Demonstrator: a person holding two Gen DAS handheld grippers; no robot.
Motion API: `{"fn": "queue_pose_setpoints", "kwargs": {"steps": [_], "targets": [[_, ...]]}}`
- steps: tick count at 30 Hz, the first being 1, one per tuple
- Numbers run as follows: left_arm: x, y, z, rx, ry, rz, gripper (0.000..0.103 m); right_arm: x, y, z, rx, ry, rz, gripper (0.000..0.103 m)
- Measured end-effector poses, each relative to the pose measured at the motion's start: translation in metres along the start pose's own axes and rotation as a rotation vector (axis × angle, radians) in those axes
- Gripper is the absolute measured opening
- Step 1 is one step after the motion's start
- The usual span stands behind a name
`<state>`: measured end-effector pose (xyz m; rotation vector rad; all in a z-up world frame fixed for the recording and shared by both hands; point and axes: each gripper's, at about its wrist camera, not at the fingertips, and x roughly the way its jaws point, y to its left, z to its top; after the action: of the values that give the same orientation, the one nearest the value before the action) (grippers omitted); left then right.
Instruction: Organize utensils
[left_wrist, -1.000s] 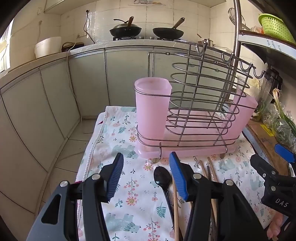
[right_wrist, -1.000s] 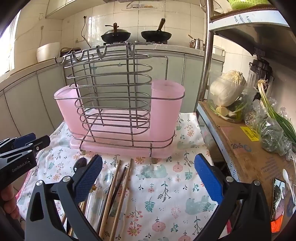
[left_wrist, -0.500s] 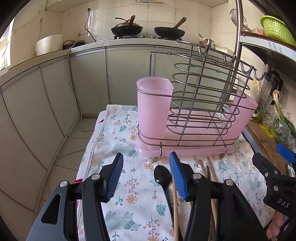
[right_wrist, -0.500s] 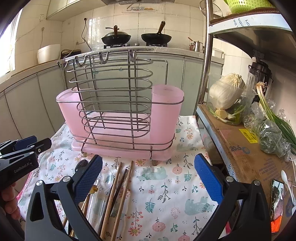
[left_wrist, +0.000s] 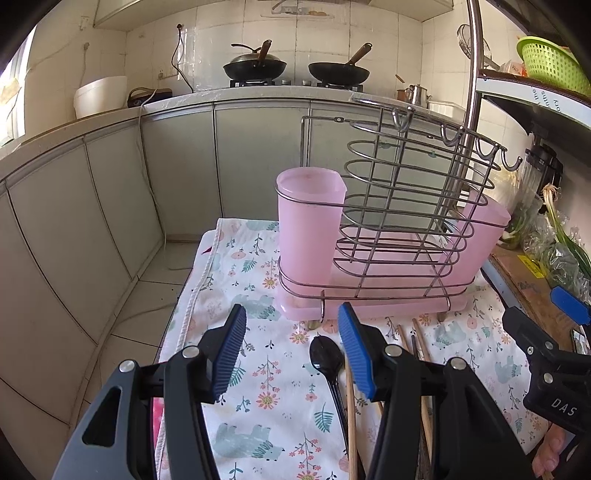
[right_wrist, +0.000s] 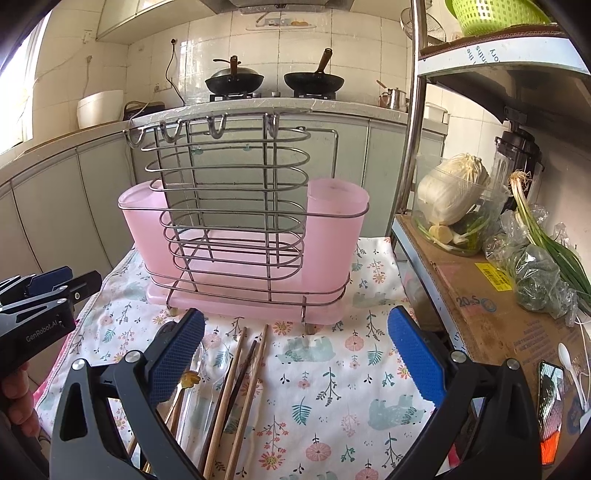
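A wire utensil rack (left_wrist: 402, 206) (right_wrist: 236, 206) with a pink cup at each end (left_wrist: 308, 229) (right_wrist: 334, 229) stands on a floral cloth (left_wrist: 273, 373) (right_wrist: 332, 376). In front of it lie a black spoon (left_wrist: 327, 360), several wooden chopsticks (right_wrist: 240, 380) (left_wrist: 351, 413), a clear spoon (right_wrist: 194, 376) and a gold-handled utensil (right_wrist: 186, 380). My left gripper (left_wrist: 291, 350) is open and empty above the cloth, left of the spoon. My right gripper (right_wrist: 295, 354) is wide open and empty above the chopsticks.
A metal shelf stands to the right, with a cardboard box (right_wrist: 487, 317), cabbage in a clear tub (right_wrist: 450, 199), green onions (right_wrist: 543, 236) and a phone (right_wrist: 552, 410). Behind are counters with two woks (right_wrist: 273, 79). The cloth's left edge drops to the floor (left_wrist: 147, 295).
Both grippers have risen and drawn back slightly; the rack looks a little lower and farther in both views. Nothing was picked up or moved.
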<state>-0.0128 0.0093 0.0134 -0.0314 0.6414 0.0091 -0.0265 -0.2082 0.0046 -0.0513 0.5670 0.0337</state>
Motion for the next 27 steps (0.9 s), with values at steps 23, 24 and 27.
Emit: {"fn": "queue_pose_setpoints", "kwargs": {"steps": [23,24,27], "targets": [[-0.0068,0.0032,0.0026,0.007,-0.017,0.004,0.051,-0.0054,0.0004,0.0021,0.002,-0.025,-0.005,0.1],[-0.0074,0.0036,0.0025,0.008,-0.018,0.005,0.051,-0.0057,0.0002,0.0019,0.001,-0.025,-0.006,0.1],[-0.0087,0.0011,0.0029,0.01,-0.018,0.006,0.051,-0.0064,0.0,0.0019,0.001,-0.026,-0.004,0.1]]}}
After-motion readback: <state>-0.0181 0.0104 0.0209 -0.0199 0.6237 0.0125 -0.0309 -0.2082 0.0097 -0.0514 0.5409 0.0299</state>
